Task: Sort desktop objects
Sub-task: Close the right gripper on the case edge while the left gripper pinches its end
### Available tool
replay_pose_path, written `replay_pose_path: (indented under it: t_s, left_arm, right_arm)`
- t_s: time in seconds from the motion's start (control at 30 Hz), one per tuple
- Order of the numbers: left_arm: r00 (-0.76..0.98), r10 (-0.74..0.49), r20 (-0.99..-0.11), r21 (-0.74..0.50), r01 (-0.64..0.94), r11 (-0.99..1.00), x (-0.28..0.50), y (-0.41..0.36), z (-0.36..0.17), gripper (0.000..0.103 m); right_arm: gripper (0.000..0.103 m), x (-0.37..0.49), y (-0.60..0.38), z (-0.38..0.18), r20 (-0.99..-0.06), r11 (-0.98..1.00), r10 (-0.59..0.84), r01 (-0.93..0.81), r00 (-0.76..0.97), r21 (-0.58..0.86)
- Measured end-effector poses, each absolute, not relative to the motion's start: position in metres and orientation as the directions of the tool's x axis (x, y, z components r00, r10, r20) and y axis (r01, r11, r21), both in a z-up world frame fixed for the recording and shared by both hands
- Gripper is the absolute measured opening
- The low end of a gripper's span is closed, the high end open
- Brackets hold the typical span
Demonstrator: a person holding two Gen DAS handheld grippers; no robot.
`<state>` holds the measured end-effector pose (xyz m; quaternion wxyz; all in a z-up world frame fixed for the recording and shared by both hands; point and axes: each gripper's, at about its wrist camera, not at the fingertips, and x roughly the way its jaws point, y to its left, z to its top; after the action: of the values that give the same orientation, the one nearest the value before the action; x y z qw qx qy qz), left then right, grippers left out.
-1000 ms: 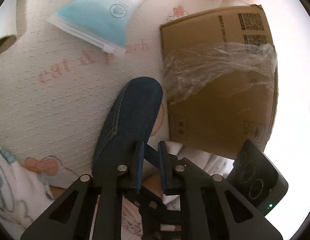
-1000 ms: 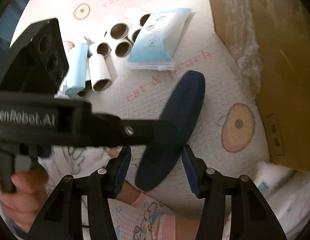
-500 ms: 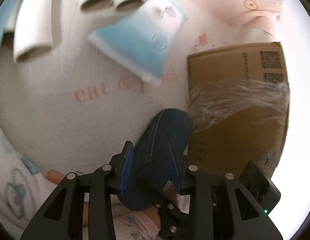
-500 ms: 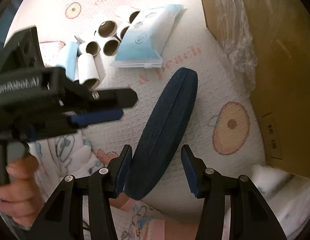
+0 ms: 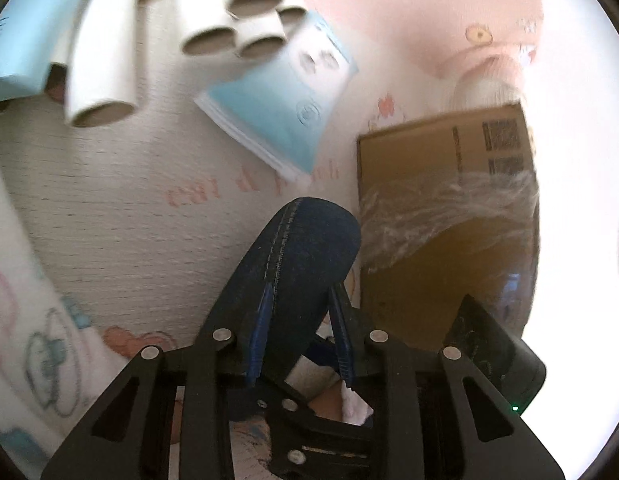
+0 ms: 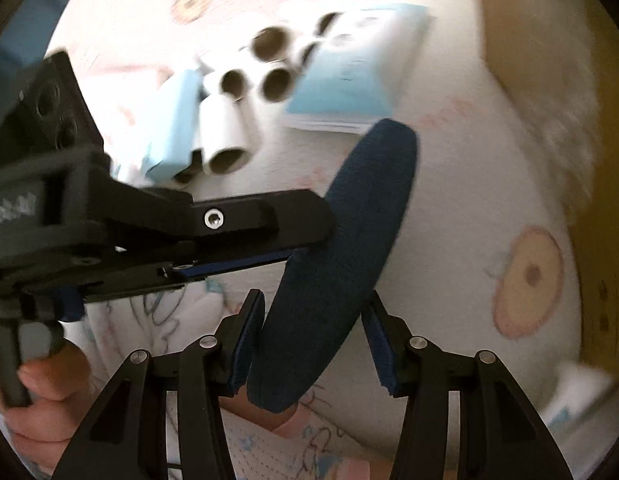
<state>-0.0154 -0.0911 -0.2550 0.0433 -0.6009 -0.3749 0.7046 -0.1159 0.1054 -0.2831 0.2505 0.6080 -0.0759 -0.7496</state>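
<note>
A dark blue denim pouch (image 5: 297, 272) stands on edge on the white patterned cloth, also in the right wrist view (image 6: 341, 256). My left gripper (image 5: 301, 336) has its blue pads on both sides of the pouch, closed on it. My right gripper (image 6: 313, 340) is open with the pouch's lower end between its fingers, the pads apart from it. The left gripper's body (image 6: 157, 236) reaches in from the left in the right wrist view. Several cardboard tubes (image 5: 213, 28) and a light blue tissue pack (image 5: 285, 100) lie farther off.
A brown cardboard box (image 5: 445, 216) with crumpled plastic film stands right of the pouch, close to it. A second light blue pack (image 5: 25, 40) lies at the far left by the tubes. A hand (image 6: 49, 396) holds the left gripper's handle.
The left gripper opened, drew back, then came forward again and closed around the pouch. The right gripper stays open around the pouch's lower end. The tubes and tissue pack came further into view.
</note>
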Motion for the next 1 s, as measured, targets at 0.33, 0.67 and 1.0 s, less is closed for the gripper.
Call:
replay_pose_path:
  t_s: [0.33,0.67,1.0]
  left_arm:
    - [-0.262,0.513,-0.818,-0.569,0.503,-0.651,-0.015,-0.113,-0.281,0.031]
    - [-0.234,0.571,-0.787,-0.616,0.359,-0.701,-0.032,-0.099,-0.285,0.046]
    - [-0.249,0.567,-0.785,-0.619,0.352,-0.702,-0.036,-0.105,-0.301,0.046]
  right_arm:
    - [0.048,-0.121,0.105,-0.279,-0.877,-0.862,-0.451,0.334,-0.165,0.381]
    - [0.056,-0.127,0.129,-0.28,-0.913,-0.939,-0.34,0.14,-0.224,0.315]
    - [0.061,-0.129,0.078,-0.295,-0.929,-0.972,-0.222,0.148,-0.296,0.185]
